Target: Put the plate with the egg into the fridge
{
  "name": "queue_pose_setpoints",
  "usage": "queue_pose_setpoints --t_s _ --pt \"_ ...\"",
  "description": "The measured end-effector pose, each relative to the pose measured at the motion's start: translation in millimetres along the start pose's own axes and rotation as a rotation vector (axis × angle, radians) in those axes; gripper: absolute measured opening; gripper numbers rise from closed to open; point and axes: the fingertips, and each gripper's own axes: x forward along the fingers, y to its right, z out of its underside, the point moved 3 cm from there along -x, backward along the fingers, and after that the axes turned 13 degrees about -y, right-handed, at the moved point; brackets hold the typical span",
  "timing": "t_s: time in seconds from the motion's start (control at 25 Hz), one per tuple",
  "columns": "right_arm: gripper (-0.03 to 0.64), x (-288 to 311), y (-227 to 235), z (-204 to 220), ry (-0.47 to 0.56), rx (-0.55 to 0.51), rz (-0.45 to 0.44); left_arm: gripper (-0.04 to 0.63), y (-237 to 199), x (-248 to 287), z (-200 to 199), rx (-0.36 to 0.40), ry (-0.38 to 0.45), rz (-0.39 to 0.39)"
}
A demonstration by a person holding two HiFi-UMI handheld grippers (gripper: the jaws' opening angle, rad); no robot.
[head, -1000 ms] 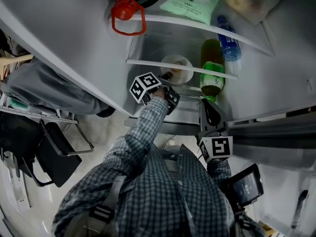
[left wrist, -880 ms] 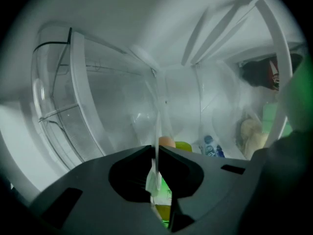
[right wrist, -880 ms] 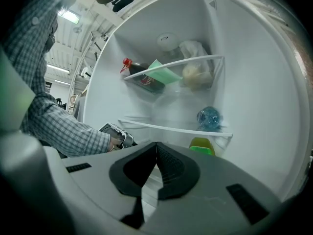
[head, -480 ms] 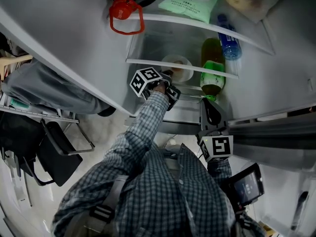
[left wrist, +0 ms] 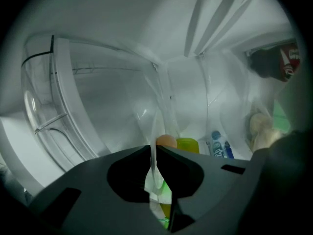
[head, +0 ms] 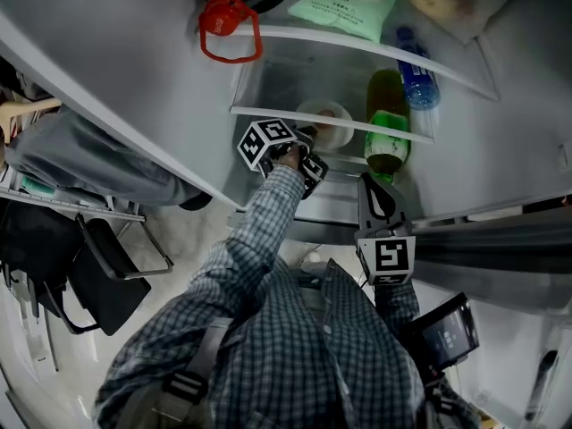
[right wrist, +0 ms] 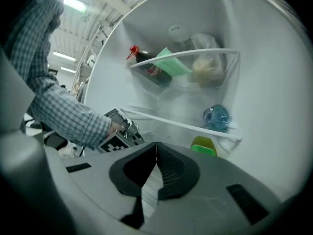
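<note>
In the head view my left gripper [head: 304, 138] reaches into the open fridge at the middle shelf. It is shut on the near rim of a pale plate [head: 322, 114] that carries a brown egg [head: 331, 134]. The left gripper view shows the jaws [left wrist: 153, 153] pinched on the thin translucent plate edge [left wrist: 155, 126]. The egg [left wrist: 166, 141] sits just beyond them. My right gripper [head: 376, 189] hangs lower, in front of the fridge. Its jaws [right wrist: 156, 153] are shut with nothing between them.
A green bottle [head: 386, 132] stands right of the plate, with a blue water bottle [head: 413, 74] behind it. On the shelf above lie a green packet [head: 347, 3] and a red-handled container [head: 231, 27]. The glass shelf edge [head: 268, 114] runs under the left gripper. A black chair [head: 98, 275] stands at left.
My left gripper has pushed slightly further up into the fridge with the plate. My right gripper has risen a little.
</note>
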Motion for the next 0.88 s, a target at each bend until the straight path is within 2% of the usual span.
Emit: queue_pose_setpoints --t_s 0.12,0.24,0.32,0.4,0.56,0.72,0.88 --pt "0.006 26.2 -11.8 12.2 -0.132 -0.217 0.029 0.023 -0.3 -0.8 1.3 0.007 -0.006 -0.001" --pt "0.008 49.8 -29.1 16.5 -0.202 -0.448 0.028 0.023 -1.1 -1.5 2.4 0.013 -0.016 0.005" --pt "0.008 64.4 -35.5 20.5 -0.239 -0.551 0.041 0.023 -1.3 -2.1 2.1 0.018 -0.021 0.009" --pt "0.02 78.0 -39.3 26.6 -0.282 -0.616 0.045 0.023 -1.3 -2.6 2.0 0.021 -0.026 0.011" --pt "0.11 95.1 -44.0 42.6 -0.387 -0.686 0.011 0.023 -1.0 -2.9 3.1 0.031 -0.034 0.014" --pt "0.112 111.1 -40.4 41.9 -0.384 -0.828 0.103 0.023 -0.9 -3.1 3.1 0.033 -0.043 0.016" --pt "0.112 124.7 -41.6 44.6 -0.391 -0.921 0.119 0.023 -1.2 -3.5 2.5 0.027 -0.042 0.023"
